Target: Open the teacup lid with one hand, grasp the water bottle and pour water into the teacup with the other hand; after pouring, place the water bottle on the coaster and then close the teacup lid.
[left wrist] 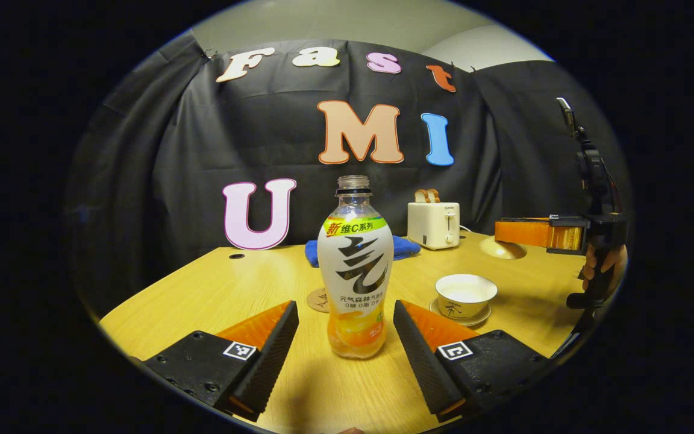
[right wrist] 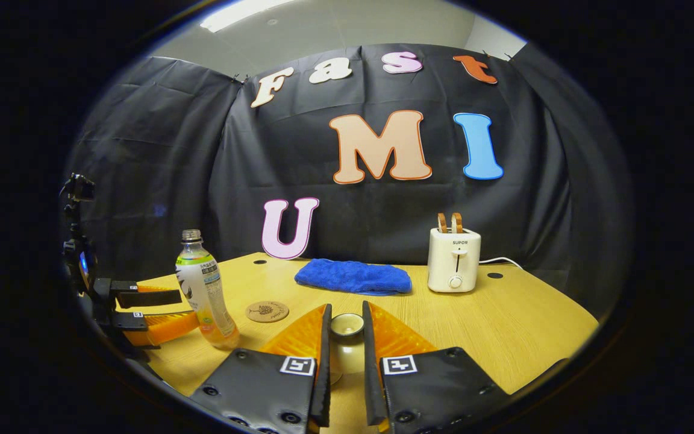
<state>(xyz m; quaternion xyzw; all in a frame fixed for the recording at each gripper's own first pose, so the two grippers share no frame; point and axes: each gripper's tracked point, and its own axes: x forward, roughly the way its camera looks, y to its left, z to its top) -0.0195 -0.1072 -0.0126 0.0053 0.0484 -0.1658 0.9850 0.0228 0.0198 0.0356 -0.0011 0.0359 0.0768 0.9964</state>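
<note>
White-labelled water bottle [left wrist: 355, 268] with a black brush stroke, green band and orange base; behind it a blue cloth [right wrist: 353, 276]; right of the bottle, a cream teacup [left wrist: 465, 295].

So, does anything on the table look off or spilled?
Nothing stands out. The bottle stands upright, uncapped, inside the open left gripper; the cup sits on its saucer, its lid held in the right gripper. No spill shows.

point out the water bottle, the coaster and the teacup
water bottle [left wrist: 355, 271]: left gripper view, middle of its label
coaster [right wrist: 267, 311]: right gripper view, centre of its top
teacup [left wrist: 466, 294]: left gripper view, open bowl's rim
</note>
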